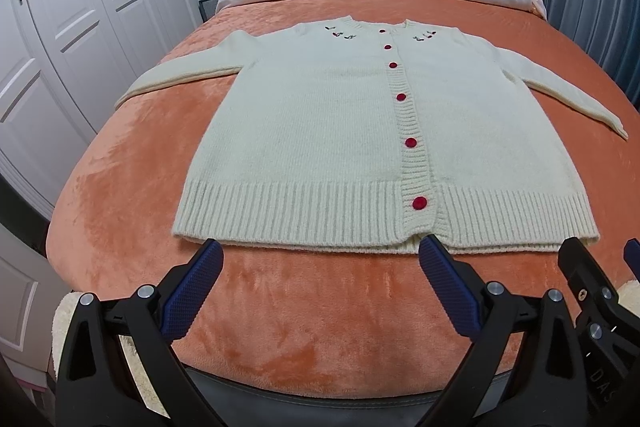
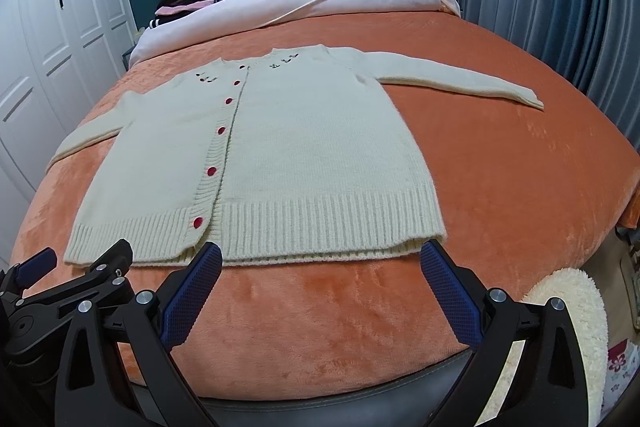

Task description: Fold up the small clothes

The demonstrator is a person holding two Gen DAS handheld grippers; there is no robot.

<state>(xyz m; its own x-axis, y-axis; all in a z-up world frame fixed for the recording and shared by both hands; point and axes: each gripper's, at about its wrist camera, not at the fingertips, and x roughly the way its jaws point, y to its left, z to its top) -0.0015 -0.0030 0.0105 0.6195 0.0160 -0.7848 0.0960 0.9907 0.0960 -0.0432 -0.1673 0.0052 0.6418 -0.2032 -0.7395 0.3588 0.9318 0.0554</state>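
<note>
I am looking across the bed [image 1: 120, 227] under its orange blanket, which is filling most of both views. The cream cardigan [image 1: 340, 131] is lying flat and face up on it, buttoned, taking up the centre of the left view and sitting left of centre in the right view. Its long axis is running away from me, with the collar toward the top of the frame and the ribbed hem [image 1: 304, 215] lying crosswise at the lower middle. The sleeves are reaching out toward the left and right edges.

I am holding my left claw [image 1: 322, 255] spread wide and gripping nothing, its tips just short of the hem, bracketing the left half. My right claw [image 2: 322, 257] is likewise spread and gripping nothing, its tips just below the hem's right half [image 2: 320, 227]. I judge each claw nearest its own hem corner, so the hem is the closest edge for both.
</note>
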